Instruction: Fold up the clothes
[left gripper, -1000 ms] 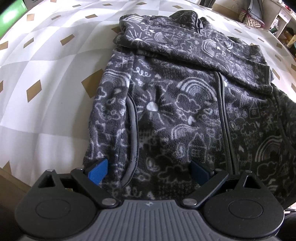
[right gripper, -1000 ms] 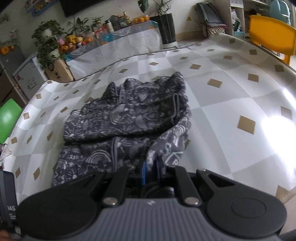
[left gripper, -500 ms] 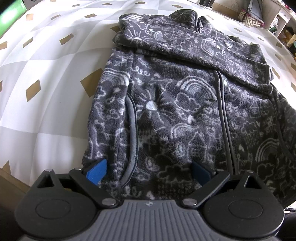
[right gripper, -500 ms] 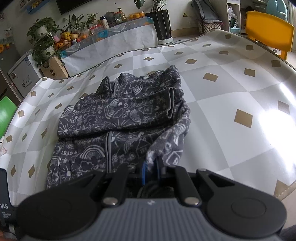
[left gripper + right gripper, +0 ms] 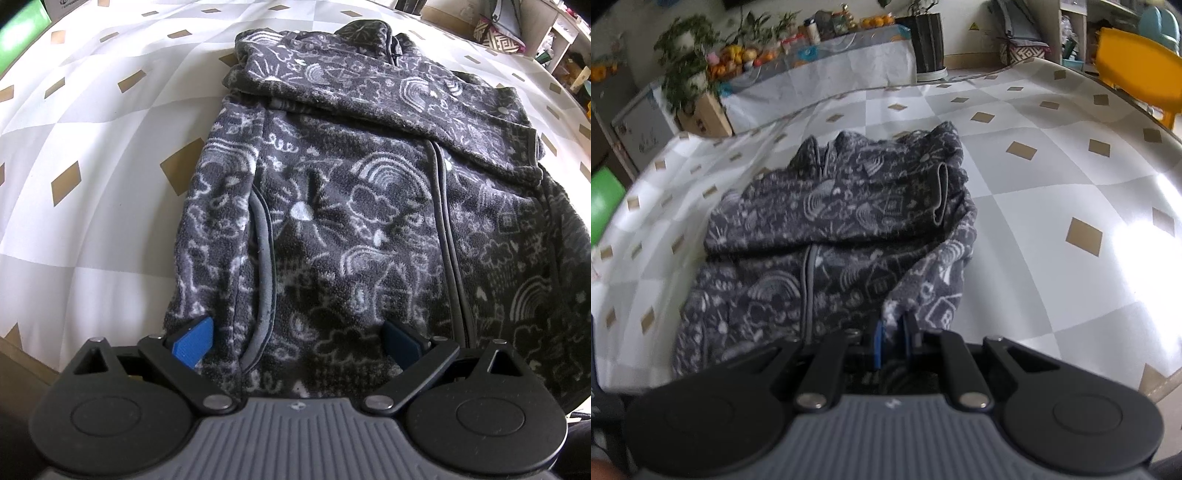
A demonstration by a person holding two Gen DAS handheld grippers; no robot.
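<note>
Right gripper [image 5: 894, 338] clenched on the dark printed fleece jacket's [image 5: 827, 236] lifted corner, left gripper [image 5: 297, 338] spread wide over its hem, gripping nothing, on the checkered table [image 5: 92, 155].

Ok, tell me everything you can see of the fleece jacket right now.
The fleece jacket is dark grey, fuzzy, printed with white doodles: rainbows, clouds, suns, houses. Grey piping lines its central zipper and a side pocket. It lies front-up on the checked tablecloth, one sleeve folded across the chest, cuff toward the right. The right claw is shut on a lifted corner of its hem; the left claw stands open over the near hem, pads either side, not pinching.
</note>
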